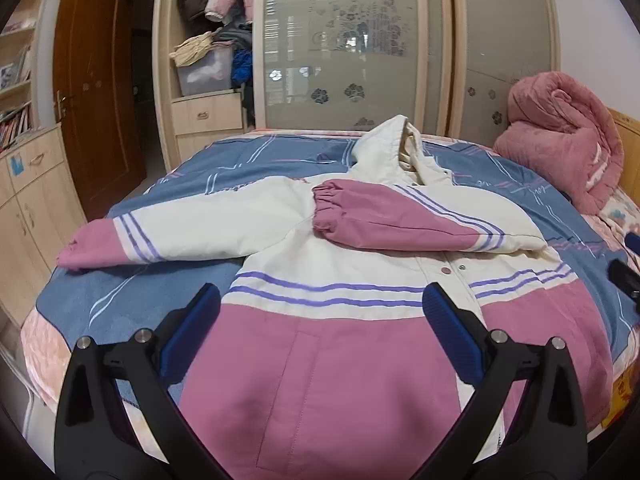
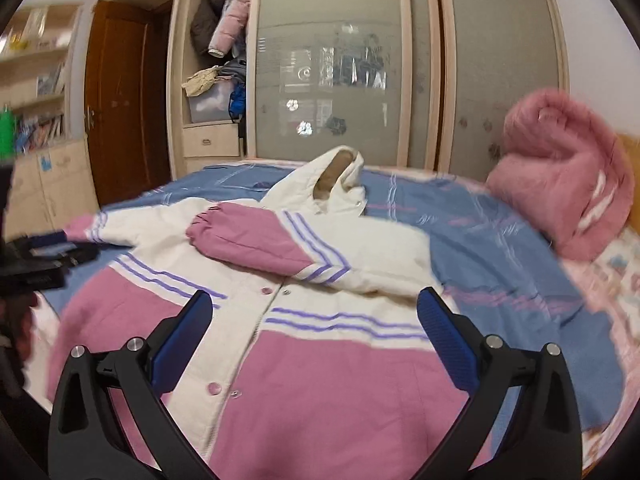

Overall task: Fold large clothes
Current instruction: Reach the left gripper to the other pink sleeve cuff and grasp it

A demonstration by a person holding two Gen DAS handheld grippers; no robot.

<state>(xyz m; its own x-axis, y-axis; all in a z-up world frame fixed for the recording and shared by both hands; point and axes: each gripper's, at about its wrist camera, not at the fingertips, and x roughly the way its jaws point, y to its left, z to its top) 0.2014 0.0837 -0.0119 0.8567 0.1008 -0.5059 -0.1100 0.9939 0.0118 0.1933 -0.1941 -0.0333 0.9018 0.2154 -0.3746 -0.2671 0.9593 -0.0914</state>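
A white and pink hooded jacket (image 1: 320, 360) (image 2: 340, 380) with purple stripes lies front-up on the bed. One pink-cuffed sleeve (image 1: 380, 220) (image 2: 248, 244) is folded across the chest. The other sleeve (image 1: 160, 236) (image 2: 120, 224) stretches out flat to the left. The hood (image 1: 396, 152) (image 2: 320, 184) points toward the wardrobe. My left gripper (image 1: 320, 300) hovers open over the jacket's lower left half, holding nothing. My right gripper (image 2: 316, 302) hovers open over the lower right half near the snap placket, also empty. The left gripper (image 2: 52, 252) shows blurred at the right wrist view's left edge.
The bed's blue patterned sheet (image 1: 120, 312) (image 2: 500, 248) surrounds the jacket. A rolled pink quilt (image 1: 560, 140) (image 2: 560, 172) sits at the bed's far right. Behind stands a wardrobe (image 1: 340, 60) with frosted sliding doors; a wooden door (image 1: 96, 92) and a low cabinet (image 1: 28, 200) are at left.
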